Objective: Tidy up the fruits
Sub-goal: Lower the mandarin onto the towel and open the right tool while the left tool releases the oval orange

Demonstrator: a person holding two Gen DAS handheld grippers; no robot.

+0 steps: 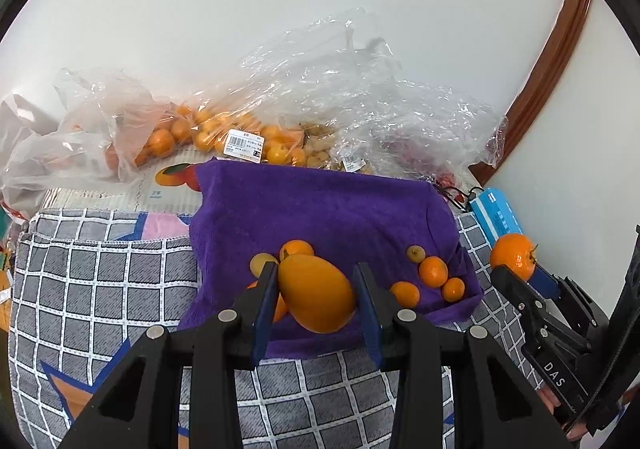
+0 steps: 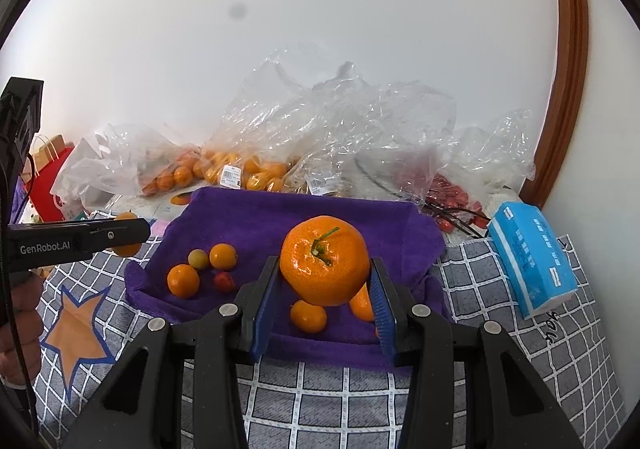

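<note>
A: Is any writing showing?

B: Yes. In the right wrist view, white lettering reading "GenRobot.AI" is sitting on the side of the black left gripper [image 2: 128,235]. In the left wrist view, "DAS" is showing on the body of the black right gripper [image 1: 516,269]. White barcode price labels [image 1: 244,145] are sticking to the clear plastic bags of small oranges [image 1: 224,129] at the back, but their print is too small to read. The light blue tissue pack [image 2: 532,233] is carrying print I cannot make out.

A: How are the grippers sitting?

B: Both are pointing downward over the purple fleece cloth [image 1: 320,205], which is lying on the grey checked bedcover [image 1: 100,281]. The left gripper's blue pads are closing narrowly on a smooth, egg-shaped orange fruit [image 1: 316,291], pressing both its sides. The right gripper is clamping a round, dimpled mandarin with a green stem [image 2: 325,261] the same way, jaws only partly apart. A person's hand [image 2: 22,313] is gripping the left handle.

A: And the loose fruit?

B: Several small orange kumquats [image 2: 183,281] are lying on the cloth beneath, along with a yellowish round fruit [image 2: 198,259] and a small red one [image 2: 224,281].
</note>
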